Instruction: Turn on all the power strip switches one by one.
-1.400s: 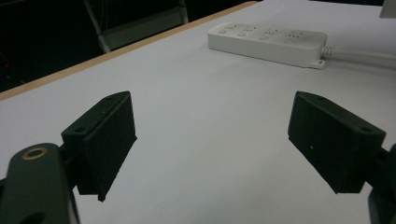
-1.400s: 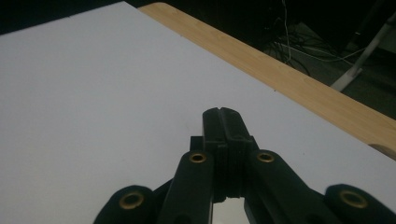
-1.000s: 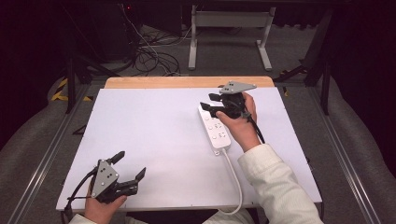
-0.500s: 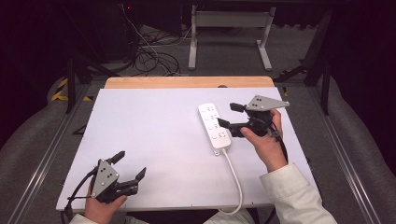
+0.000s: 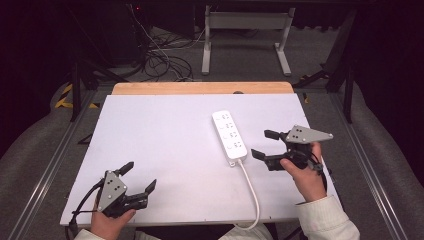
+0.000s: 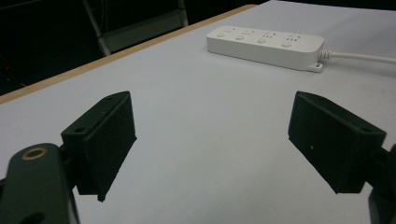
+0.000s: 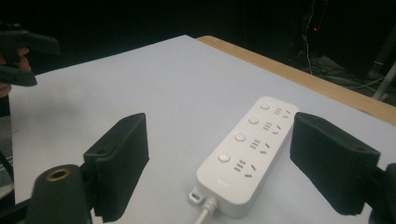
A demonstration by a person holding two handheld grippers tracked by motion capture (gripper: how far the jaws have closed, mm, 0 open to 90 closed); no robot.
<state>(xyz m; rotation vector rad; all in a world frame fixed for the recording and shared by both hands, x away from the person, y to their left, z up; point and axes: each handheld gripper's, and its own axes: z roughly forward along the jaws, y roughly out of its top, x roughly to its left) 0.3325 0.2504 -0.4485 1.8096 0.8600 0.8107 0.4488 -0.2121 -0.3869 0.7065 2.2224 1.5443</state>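
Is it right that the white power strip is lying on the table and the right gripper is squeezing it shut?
Not quite. The white power strip does lie on the table, but the right gripper isn't squeezing it. The high view shows its jaws spread open beside the strip, not touching it, and the right gripper view shows the strip lying free between and beyond the open jaws.

The white four-socket plastic power strip's [image 7: 243,154] round white cord [image 5: 251,192] runs off the white-topped desk's [image 5: 165,145] near edge in the high view, its plug end unseen. In the right gripper view the cord is cut by the bottom edge. The socket markings are too small to read.
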